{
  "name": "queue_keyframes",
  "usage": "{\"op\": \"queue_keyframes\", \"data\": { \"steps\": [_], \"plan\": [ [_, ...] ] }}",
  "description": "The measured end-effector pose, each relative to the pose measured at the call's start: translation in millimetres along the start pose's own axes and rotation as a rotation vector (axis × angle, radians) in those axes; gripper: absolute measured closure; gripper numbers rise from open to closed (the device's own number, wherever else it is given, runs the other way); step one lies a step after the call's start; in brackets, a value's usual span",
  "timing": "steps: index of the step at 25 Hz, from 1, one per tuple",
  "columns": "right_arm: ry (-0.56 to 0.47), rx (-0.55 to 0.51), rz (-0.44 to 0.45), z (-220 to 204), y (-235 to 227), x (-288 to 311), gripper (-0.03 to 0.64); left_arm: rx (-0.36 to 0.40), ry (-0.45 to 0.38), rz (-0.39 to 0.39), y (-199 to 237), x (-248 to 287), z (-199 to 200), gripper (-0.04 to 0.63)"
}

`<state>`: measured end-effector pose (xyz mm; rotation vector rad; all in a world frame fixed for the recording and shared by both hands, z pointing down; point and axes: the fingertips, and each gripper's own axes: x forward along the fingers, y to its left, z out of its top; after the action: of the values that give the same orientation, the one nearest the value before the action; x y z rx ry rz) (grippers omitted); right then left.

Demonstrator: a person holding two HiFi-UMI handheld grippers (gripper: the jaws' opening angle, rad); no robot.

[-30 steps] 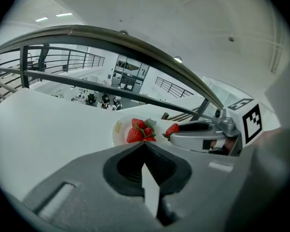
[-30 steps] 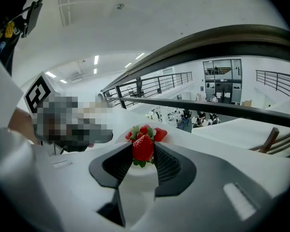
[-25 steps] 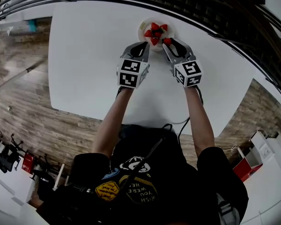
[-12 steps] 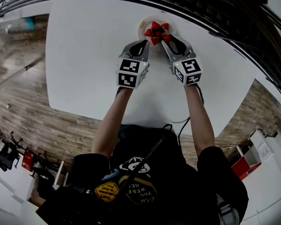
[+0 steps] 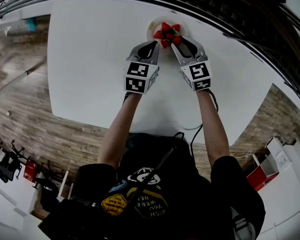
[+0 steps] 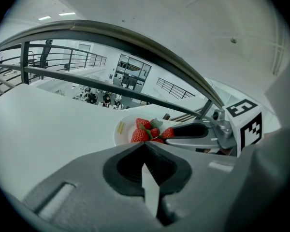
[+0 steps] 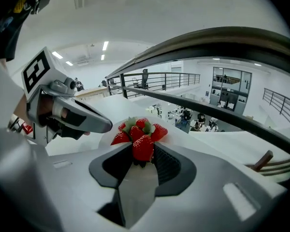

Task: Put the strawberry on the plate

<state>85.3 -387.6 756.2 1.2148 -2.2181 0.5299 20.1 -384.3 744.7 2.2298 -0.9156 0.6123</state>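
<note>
A white plate [image 5: 150,32] near the table's far edge holds several red strawberries [image 5: 166,30]. My right gripper [image 5: 176,41] is shut on one more strawberry [image 7: 143,148], held at the plate's near right rim, just in front of the pile [image 7: 137,128]. To its left, my left gripper [image 5: 153,45] is shut and holds nothing, its tips close to the plate's near left rim. In the left gripper view the plate [image 6: 117,135] and berries [image 6: 144,132] lie straight ahead of the jaws, with the right gripper [image 6: 193,132] coming in from the right.
The white table [image 5: 90,59] spreads wide to the left and toward me. A dark railing [image 5: 230,14] curves just behind the plate. Wooden floor [image 5: 20,109] shows past the table's left and near edges.
The right gripper, still shut on its strawberry, has moved a little forward and left, closer to the plate. The left gripper has hardly moved.
</note>
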Motion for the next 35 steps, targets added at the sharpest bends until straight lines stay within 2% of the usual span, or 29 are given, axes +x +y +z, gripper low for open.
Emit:
{"op": "queue_keyframes", "data": {
  "steps": [3, 8, 12, 20, 22, 29, 35],
  "plan": [
    [0.037, -0.069, -0.018, -2, 2, 2, 0.479, 0.0, -0.001, -0.002, 0, -1, 0, 0.595],
    [0.055, -0.1, -0.03, -1, 4, 5, 0.479, -0.005, -0.001, -0.002, 2, -3, -1, 0.595],
    [0.1, -0.188, -0.058, -1, 3, 7, 0.479, -0.009, 0.003, -0.002, 4, -4, -2, 0.595],
    [0.12, -0.234, -0.059, -9, 4, 17, 0.477, -0.01, 0.021, -0.011, 9, 2, -16, 0.595],
    [0.119, -0.229, -0.059, -7, 4, 15, 0.444, -0.01, 0.019, -0.016, 9, -3, -14, 0.595],
    [0.089, -0.141, -0.071, -3, 5, -2, 0.439, 0.01, 0.004, -0.01, 8, -25, -6, 0.595],
    [-0.007, -0.096, -0.127, 22, 4, -35, 0.565, 0.018, -0.036, -0.005, -1, -49, 10, 0.595]
  ]
}}
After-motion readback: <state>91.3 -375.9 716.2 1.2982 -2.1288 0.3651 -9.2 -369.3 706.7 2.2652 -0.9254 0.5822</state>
